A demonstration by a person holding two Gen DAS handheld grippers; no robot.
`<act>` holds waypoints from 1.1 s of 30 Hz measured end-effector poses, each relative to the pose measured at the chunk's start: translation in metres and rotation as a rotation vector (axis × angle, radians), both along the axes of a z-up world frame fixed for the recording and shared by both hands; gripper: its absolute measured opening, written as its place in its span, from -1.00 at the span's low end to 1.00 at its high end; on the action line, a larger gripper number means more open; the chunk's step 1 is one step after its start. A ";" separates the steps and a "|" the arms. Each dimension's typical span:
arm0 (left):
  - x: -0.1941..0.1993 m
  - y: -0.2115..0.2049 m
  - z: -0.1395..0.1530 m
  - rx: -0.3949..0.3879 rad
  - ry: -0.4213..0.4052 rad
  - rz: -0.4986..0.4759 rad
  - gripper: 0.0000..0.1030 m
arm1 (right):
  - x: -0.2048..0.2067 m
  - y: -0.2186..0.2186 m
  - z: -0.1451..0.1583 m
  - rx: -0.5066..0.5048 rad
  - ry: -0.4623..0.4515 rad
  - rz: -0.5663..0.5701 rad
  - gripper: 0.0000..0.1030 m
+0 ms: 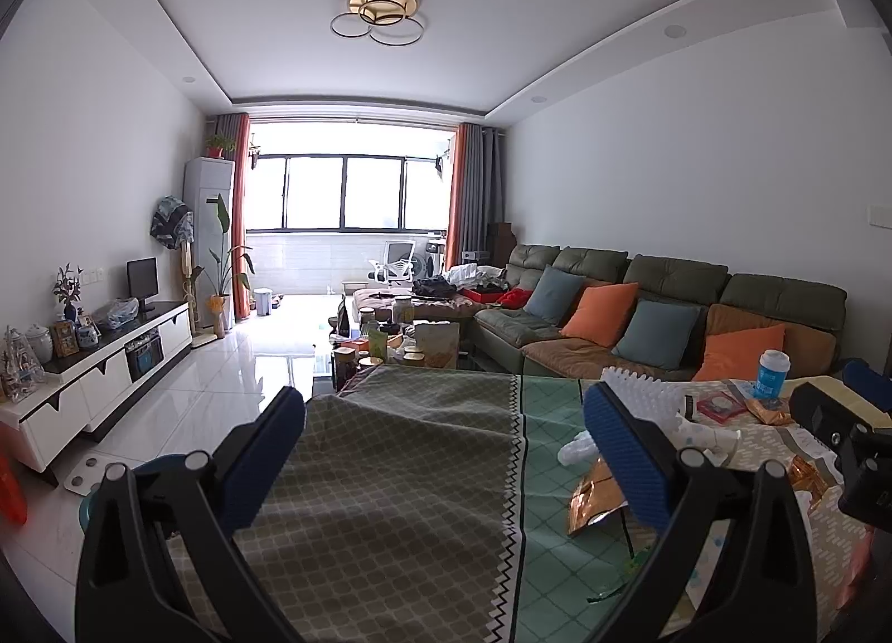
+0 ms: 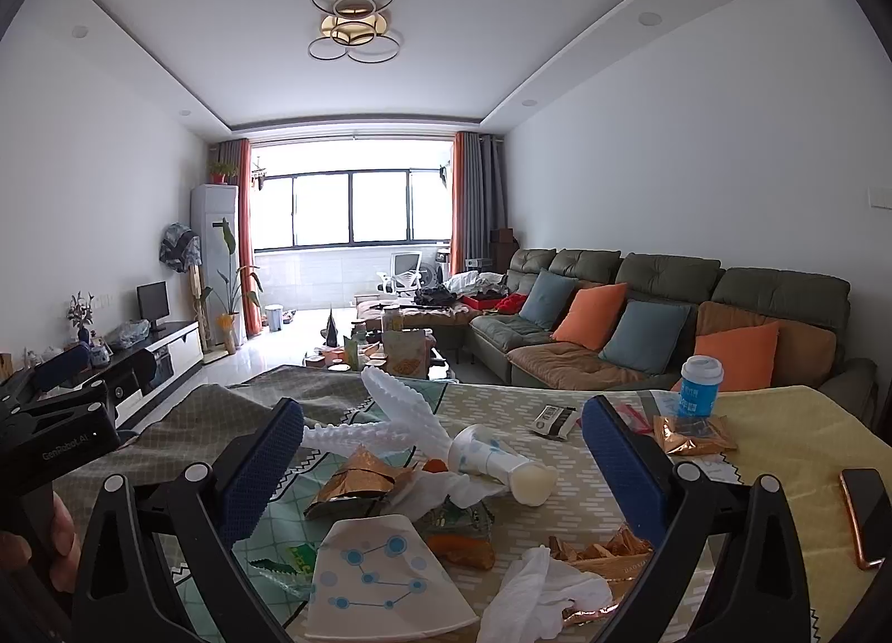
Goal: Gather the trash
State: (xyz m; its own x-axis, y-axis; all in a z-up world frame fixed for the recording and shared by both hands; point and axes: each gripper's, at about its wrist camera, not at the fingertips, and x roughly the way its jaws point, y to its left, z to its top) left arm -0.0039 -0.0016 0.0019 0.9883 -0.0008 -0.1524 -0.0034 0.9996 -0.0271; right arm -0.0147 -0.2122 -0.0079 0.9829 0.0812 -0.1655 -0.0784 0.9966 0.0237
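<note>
Now the left gripper [image 1: 443, 434] hovers wide open over the bare left part of the tablecloth [image 1: 390, 476], gripping nothing. Further right, the right gripper [image 2: 443, 445] also stands open and empty above the trash: flattened paper cup [image 2: 379, 570], crumpled tissue [image 2: 549, 590], gold wrappers [image 2: 357, 481].

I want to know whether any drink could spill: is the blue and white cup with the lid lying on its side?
No, the lidded blue and white cup stands upright on the tablecloth, near the sofa side of the table.
</note>
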 end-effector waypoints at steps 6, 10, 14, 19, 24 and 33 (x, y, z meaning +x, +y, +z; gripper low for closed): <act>0.000 0.000 0.001 -0.002 -0.003 0.000 0.93 | 0.000 -0.002 0.001 0.003 -0.002 -0.001 0.93; 0.000 0.000 0.001 -0.003 -0.003 0.000 0.93 | 0.000 -0.002 0.001 0.002 -0.001 0.000 0.93; 0.000 0.000 0.001 -0.002 -0.004 0.001 0.93 | 0.000 -0.003 0.001 0.003 -0.002 0.001 0.93; -0.002 0.000 0.003 -0.002 -0.007 0.002 0.93 | -0.001 -0.003 0.001 0.005 -0.002 0.000 0.93; -0.002 0.000 0.004 -0.002 -0.009 0.003 0.93 | -0.001 -0.003 0.001 0.005 -0.004 0.001 0.93; -0.002 0.001 0.004 -0.003 -0.009 0.002 0.93 | -0.001 -0.004 0.002 0.006 -0.003 0.000 0.93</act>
